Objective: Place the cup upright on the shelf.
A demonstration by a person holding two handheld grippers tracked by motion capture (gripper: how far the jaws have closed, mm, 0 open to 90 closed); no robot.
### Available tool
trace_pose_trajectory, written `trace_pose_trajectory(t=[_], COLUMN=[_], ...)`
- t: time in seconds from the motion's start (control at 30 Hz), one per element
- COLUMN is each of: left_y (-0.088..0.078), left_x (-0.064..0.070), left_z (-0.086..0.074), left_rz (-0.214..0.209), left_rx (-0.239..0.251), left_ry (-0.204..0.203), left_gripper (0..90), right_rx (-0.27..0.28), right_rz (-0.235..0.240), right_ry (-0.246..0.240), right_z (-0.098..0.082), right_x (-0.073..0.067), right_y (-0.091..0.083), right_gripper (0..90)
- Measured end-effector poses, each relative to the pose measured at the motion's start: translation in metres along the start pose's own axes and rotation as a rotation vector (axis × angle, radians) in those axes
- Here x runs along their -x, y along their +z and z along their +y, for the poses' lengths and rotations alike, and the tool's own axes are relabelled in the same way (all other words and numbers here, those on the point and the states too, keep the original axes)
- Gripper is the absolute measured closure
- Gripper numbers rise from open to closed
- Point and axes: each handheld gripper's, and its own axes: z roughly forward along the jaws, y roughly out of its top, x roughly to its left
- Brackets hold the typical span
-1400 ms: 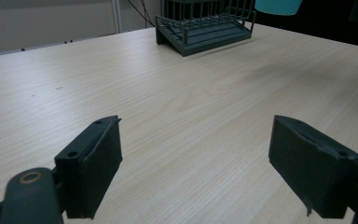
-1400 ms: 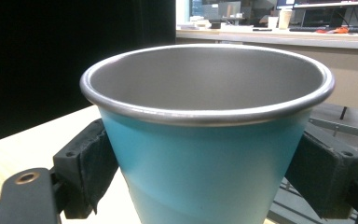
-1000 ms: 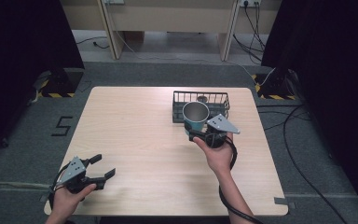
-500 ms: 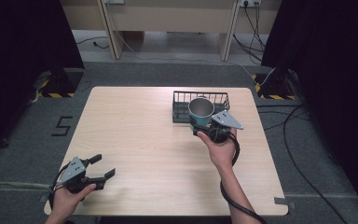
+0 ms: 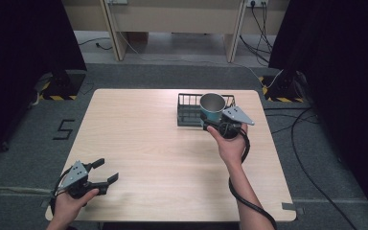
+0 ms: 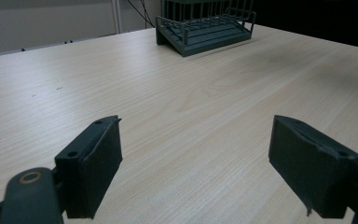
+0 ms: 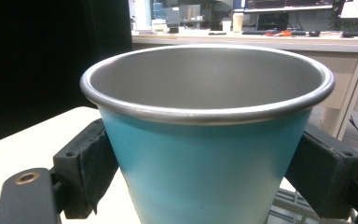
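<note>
My right gripper, jaws clamped on the teal cup, has carried it from the table's near side to above the wire basket; placement looks close. The cup is empty. My left gripper rests wide open, holding nothing.

Light wood-grain desk, rectangular with rounded corners, stood on grey carpet. A dark wire basket sat directly on it toward the far right part, its base flat on the surface. The remaining surface carried nothing.
</note>
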Motion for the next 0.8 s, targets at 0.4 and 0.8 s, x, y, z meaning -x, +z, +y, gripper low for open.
trace_pose_trajectory(t=[0.4, 0.8], left_y=[0.000, 0.000], left_x=[0.000, 0.000], left_z=[0.000, 0.000], left_rz=[-0.002, -0.002], left_rx=[0.002, 0.002], left_ry=[0.001, -0.001], left_gripper=[16.6, 16.6], right_rx=[0.000, -0.018], right_rz=[-0.034, -0.060], right_ry=[0.005, 0.022], right_z=[0.014, 0.021], right_x=[0.015, 0.026], right_y=[0.015, 0.038], right_gripper=[16.8, 16.8])
